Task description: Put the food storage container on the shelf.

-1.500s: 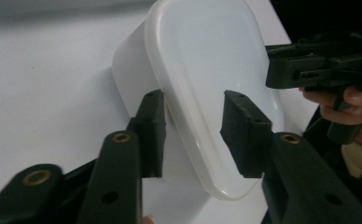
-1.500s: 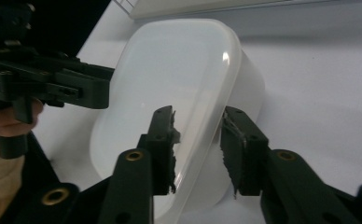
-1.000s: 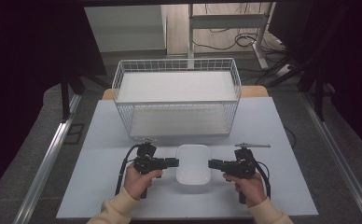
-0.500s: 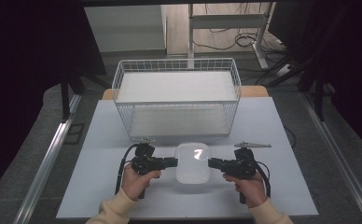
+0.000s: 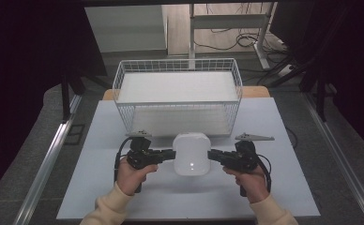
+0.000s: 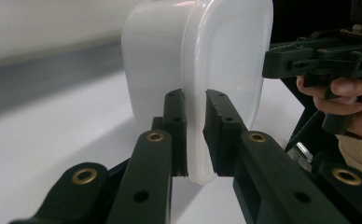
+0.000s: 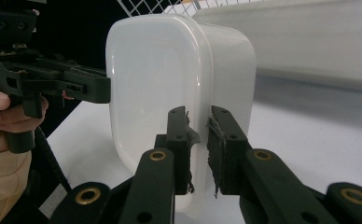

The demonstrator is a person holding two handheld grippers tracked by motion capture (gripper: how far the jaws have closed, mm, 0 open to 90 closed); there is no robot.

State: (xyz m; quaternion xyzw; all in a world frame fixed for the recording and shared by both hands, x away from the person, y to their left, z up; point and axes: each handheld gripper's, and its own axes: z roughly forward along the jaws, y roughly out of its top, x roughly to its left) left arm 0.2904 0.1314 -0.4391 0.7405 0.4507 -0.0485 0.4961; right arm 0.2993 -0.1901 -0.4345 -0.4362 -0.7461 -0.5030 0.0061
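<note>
Gripping a white plastic container [image 5: 191, 153] from opposite sides, the left gripper [image 5: 168, 154] and the right gripper [image 5: 214, 155] each pinch its protruding rim. The container sits between the two grippers, over the near middle of the pale bench [image 5: 283, 140], just in front of a white wire basket [image 5: 178, 101] that stands at the bench's far side. Seen from the high view, the container's broad face points upward, with a small bright reflection near its near edge. In the left gripper view, the black fingers [image 6: 177, 126] close on the thin rim of the container [image 6: 198, 70], one on each side of it, pads pressing the plastic; the right gripper [image 6: 272, 58] meets the container's opposite edge, held by a hand [image 6: 351, 100]. In the right gripper view, the fingers [image 7: 179, 135] likewise clamp the rim of the container [image 7: 160, 93], their pads frayed at the edges, while the left gripper [image 7: 102, 88] meets the far edge. Cream sleeves [image 5: 109, 206] cover both forearms at the lower border.
</note>
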